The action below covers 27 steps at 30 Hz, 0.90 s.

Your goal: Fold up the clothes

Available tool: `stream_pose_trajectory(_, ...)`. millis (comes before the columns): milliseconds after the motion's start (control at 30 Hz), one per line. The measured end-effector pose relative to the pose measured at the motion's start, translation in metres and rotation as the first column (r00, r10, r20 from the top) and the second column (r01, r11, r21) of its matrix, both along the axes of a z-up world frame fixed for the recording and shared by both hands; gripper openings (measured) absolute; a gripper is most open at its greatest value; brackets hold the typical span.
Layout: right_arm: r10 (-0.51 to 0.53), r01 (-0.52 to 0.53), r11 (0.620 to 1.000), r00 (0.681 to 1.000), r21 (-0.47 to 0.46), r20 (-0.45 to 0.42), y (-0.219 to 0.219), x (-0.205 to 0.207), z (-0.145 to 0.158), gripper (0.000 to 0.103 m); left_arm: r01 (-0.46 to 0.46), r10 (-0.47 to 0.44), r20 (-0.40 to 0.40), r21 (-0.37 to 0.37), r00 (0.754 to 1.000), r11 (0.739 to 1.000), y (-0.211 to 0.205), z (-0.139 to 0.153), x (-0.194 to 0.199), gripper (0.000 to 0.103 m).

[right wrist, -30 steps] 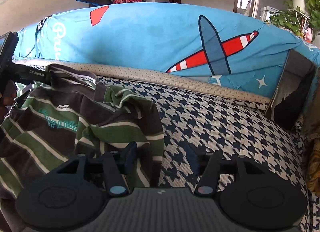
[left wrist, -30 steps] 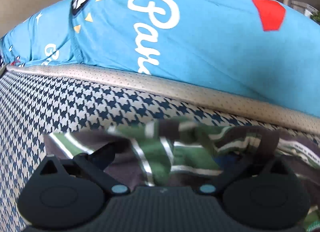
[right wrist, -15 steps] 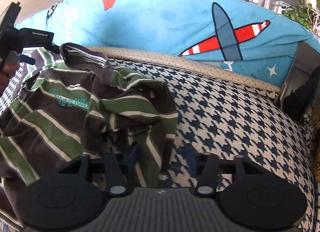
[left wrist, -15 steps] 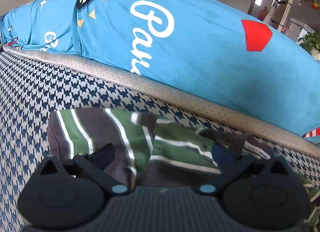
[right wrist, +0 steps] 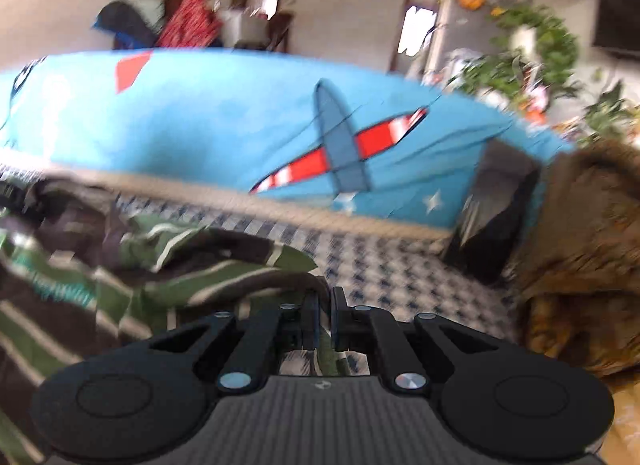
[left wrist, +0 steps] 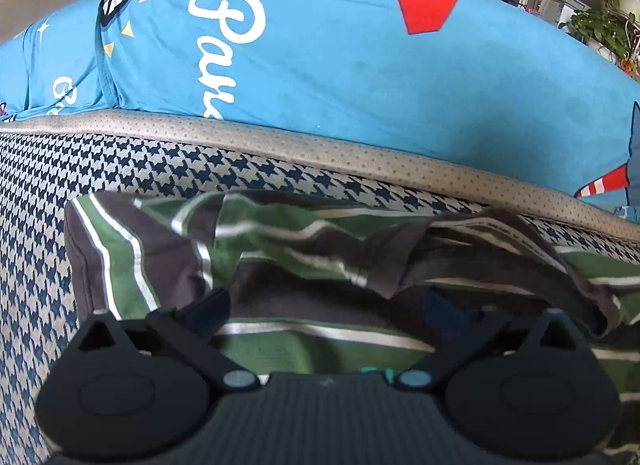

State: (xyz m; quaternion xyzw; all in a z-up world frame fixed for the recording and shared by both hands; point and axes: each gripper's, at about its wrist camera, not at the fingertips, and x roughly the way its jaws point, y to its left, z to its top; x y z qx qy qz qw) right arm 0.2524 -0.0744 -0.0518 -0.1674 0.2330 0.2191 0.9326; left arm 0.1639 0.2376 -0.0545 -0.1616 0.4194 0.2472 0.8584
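A crumpled green, brown and white striped shirt (left wrist: 280, 241) lies on the houndstooth sofa seat (left wrist: 120, 161). In the left wrist view my left gripper (left wrist: 324, 305) hovers over it, open, with its fingers wide apart and striped cloth below and between them. In the blurred right wrist view the shirt (right wrist: 180, 265) bunches at the left. My right gripper (right wrist: 325, 317) sits at the shirt's right edge. Its jaws are closing tight, pads together with a fold of the cloth pinched between them.
A blue cover with white lettering and a red patch (left wrist: 340, 65) drapes the sofa back, showing a plane print (right wrist: 340, 153). A dark flat object (right wrist: 492, 217) leans at the sofa's right end beside a brown furry fabric (right wrist: 580, 245). Plants and doorways stand behind.
My right gripper went from wide open to shut at the shirt's edge and tilted up, bringing the room into view. The left gripper shifted over the shirt and stayed open.
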Motion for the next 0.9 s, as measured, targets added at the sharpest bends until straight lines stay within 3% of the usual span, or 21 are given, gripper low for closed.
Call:
stream_pose_trajectory(100,-0.05,0.051,0.999,0.994,-0.006,0.097,0.005,0.003,0.005,0.005,0.01,-0.01,-0.013,-0.001,1.0,1.0,-0.004,-0.002,0.001,0.103)
stream_pose_trajectory(200,-0.077,0.077,0.997,0.997,-0.009,0.015,0.007,0.019,0.003,0.01,0.003,-0.003,-0.036,-0.002,0.999,1.0,-0.003,-0.006,0.001,0.103)
stream_pose_trajectory(267,-0.111,0.112,0.993,0.993,0.021,-0.045,0.004,0.025,0.003,0.021,-0.006,0.007,-0.051,0.003,0.999,1.0,-0.001,-0.008,0.001,0.103)
stream_pose_trajectory(333,-0.136,0.136,0.991,0.99,0.011,-0.048,0.002,0.025,0.005,0.032,-0.026,0.026,-0.062,0.006,0.998,1.0,0.004,-0.009,0.0,0.103)
stream_pose_trajectory(467,-0.136,0.137,0.99,0.991,0.019,-0.015,-0.002,0.019,0.009,0.034,-0.056,0.055,-0.074,-0.006,0.996,0.998,0.013,-0.011,-0.001,0.103)
stream_pose_trajectory(567,-0.019,0.021,0.996,1.0,0.088,-0.023,0.003,0.01,0.013,0.034,-0.054,0.053,-0.075,-0.008,0.996,0.998,0.013,-0.011,-0.001,0.103)
stream_pose_trajectory(667,0.106,-0.105,0.99,0.994,0.093,-0.005,0.017,0.0,0.011,0.034,-0.047,0.046,-0.078,-0.004,0.996,0.999,0.012,-0.011,0.0,0.103)
stream_pose_trajectory(800,0.274,-0.271,0.959,0.962,0.083,-0.02,0.035,-0.012,0.004,0.034,-0.048,0.047,-0.08,-0.013,0.996,0.999,0.014,-0.011,0.0,0.103)
stream_pose_trajectory(900,0.339,-0.339,0.941,0.94,0.027,-0.03,0.049,-0.02,-0.006,0.034,-0.052,0.05,-0.079,-0.017,0.996,0.999,0.016,-0.011,0.001,0.103)
